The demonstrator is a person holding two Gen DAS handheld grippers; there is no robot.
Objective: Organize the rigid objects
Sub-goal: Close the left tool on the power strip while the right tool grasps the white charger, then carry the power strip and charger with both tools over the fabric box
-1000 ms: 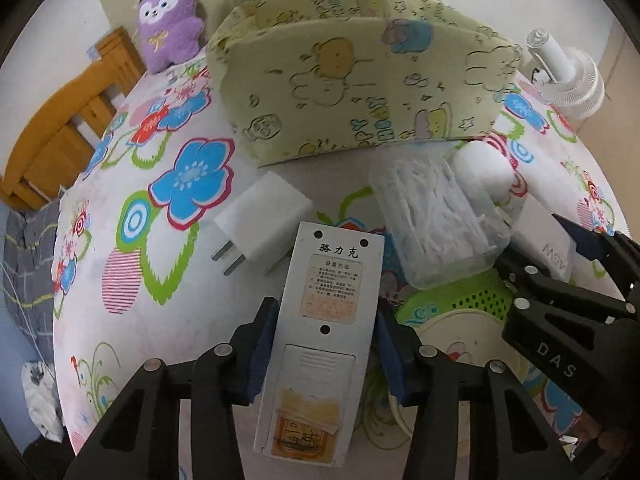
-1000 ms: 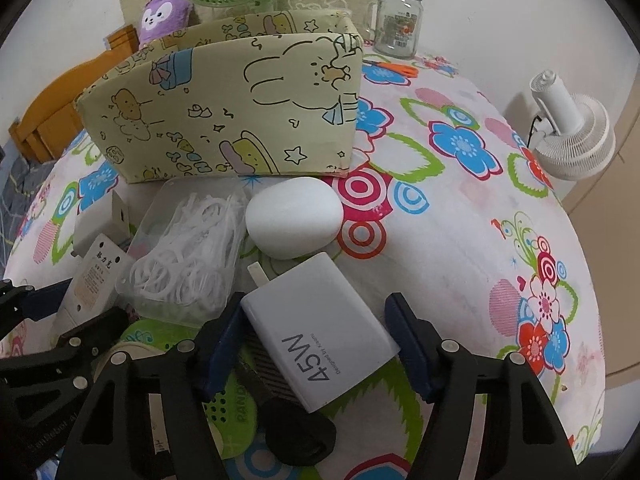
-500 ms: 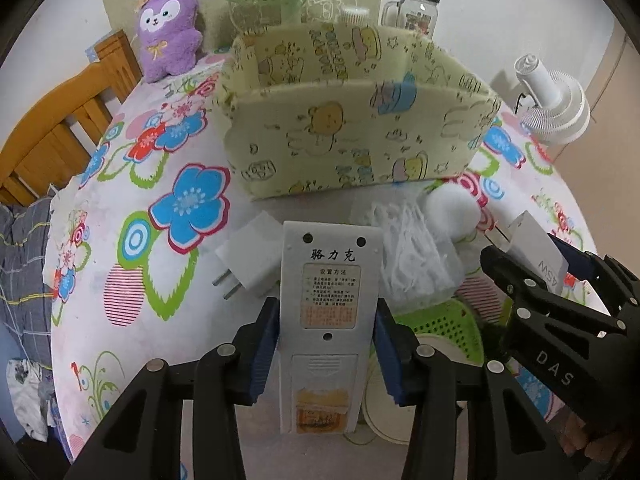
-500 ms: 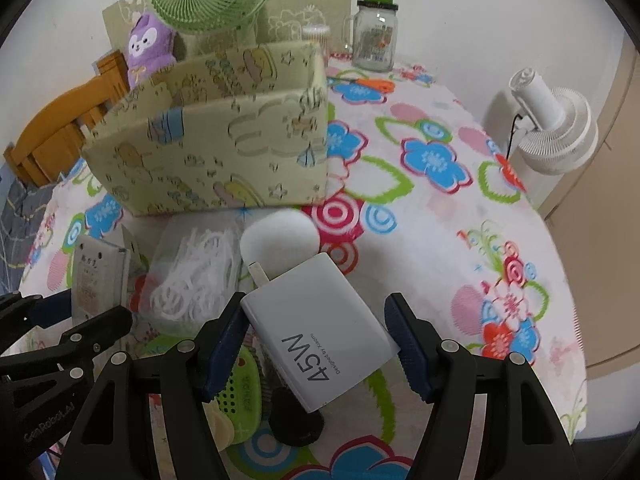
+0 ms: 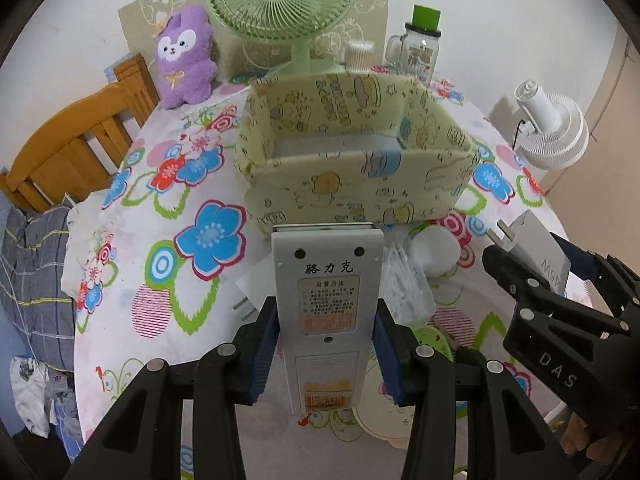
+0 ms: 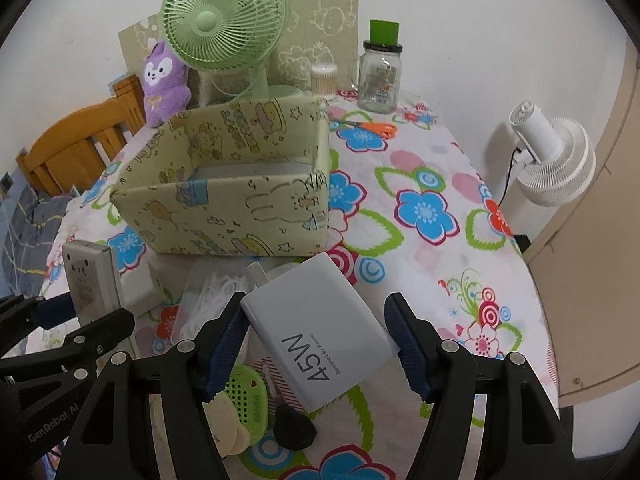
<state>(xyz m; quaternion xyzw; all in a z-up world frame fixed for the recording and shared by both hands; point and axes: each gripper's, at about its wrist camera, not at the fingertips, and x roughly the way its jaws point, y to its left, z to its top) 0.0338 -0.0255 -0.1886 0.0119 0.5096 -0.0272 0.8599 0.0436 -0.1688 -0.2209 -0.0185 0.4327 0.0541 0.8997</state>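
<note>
My left gripper (image 5: 326,340) clamps the remote (image 5: 326,300), my right gripper (image 6: 316,346) the charger (image 6: 320,328) cornerwise; I hold both above the table clutter, facing the open box (image 6: 240,216), presumably to drop them in. The box floor is mostly hidden behind its near wall.

A green desk fan (image 6: 222,24) is seen at the far edge of the flowered tablecloth (image 6: 432,248), with a purple plush toy (image 6: 165,80) to its left. A glass jar with a green lid (image 6: 380,70) and a tub of cotton swabs (image 6: 323,76) are set to its right. Orange-handled scissors (image 6: 374,127) lie nearby. A white fan (image 6: 554,160) is mounted at far right, a wooden chair (image 5: 80,148) at left.
</note>
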